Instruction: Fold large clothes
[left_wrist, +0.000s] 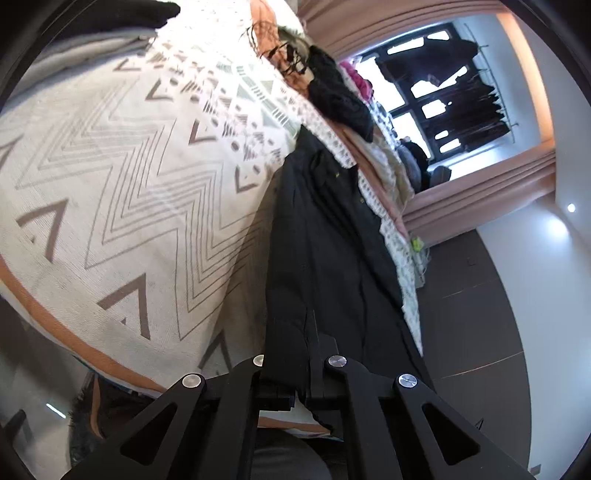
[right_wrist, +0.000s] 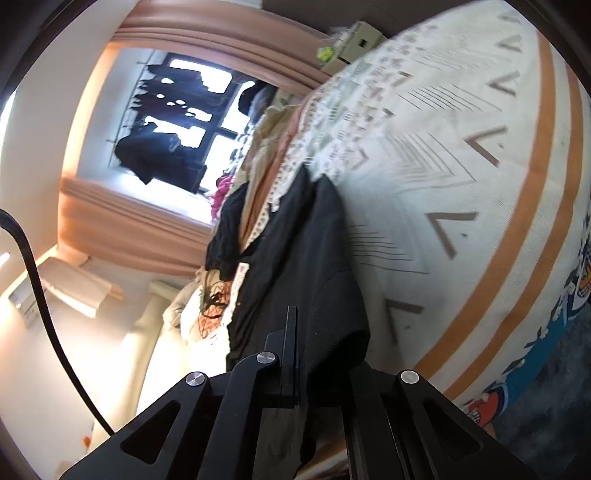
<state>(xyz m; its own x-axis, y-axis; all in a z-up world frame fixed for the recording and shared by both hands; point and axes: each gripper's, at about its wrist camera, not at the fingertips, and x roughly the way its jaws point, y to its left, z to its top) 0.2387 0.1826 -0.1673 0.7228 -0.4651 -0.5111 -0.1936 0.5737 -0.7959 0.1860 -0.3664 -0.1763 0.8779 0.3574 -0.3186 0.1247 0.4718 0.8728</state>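
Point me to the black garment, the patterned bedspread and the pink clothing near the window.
black garment (left_wrist: 325, 236), left wrist view, middle of the stretched cloth.
patterned bedspread (left_wrist: 122, 177), left wrist view, zigzag area.
pink clothing (right_wrist: 221, 192), right wrist view, visible bunch beside the window.

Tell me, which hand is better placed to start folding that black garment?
Neither clearly: left gripper and right gripper are each shut on the black garment; folding probably needs both.

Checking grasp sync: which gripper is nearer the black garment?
Neither: the left gripper and the right gripper are both shut on the black garment, each pinching its own edge above the patterned bedspread.
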